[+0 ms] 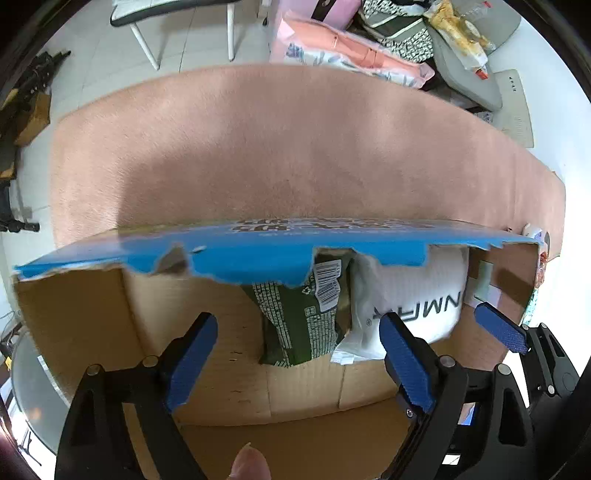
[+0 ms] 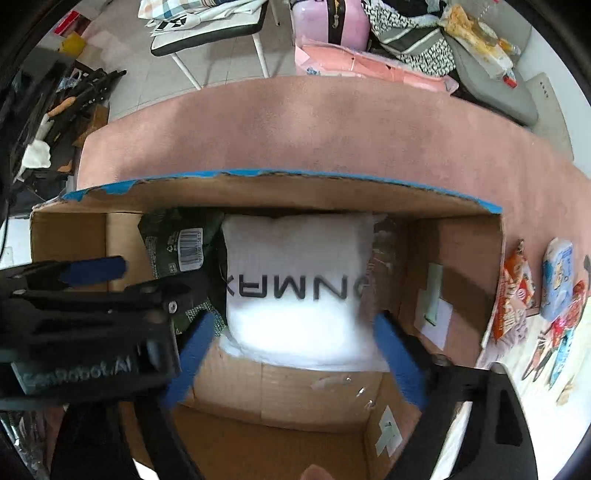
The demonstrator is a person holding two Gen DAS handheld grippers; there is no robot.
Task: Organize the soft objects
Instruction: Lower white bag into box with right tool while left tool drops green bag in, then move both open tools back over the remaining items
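Note:
An open cardboard box (image 1: 221,369) with a torn blue rim stands on a pink fuzzy mat. Inside, at its far wall, a white pillow-like bag with black letters (image 1: 417,295) stands next to a dark green packet with a barcode (image 1: 303,317). My left gripper (image 1: 295,339) is open inside the box, empty, just before the green packet. My right gripper (image 2: 291,336) is open, its blue fingers (image 2: 391,347) on either side of the white bag (image 2: 299,280), not closed on it. The green packet (image 2: 177,251) shows left of the bag.
The box's right wall (image 2: 458,280) is close to my right gripper. Snack packets, orange (image 2: 513,291) and light blue (image 2: 557,280), lie on the mat to the right of the box. Chairs, a pink suitcase (image 2: 332,22) and piled cushions stand beyond the mat.

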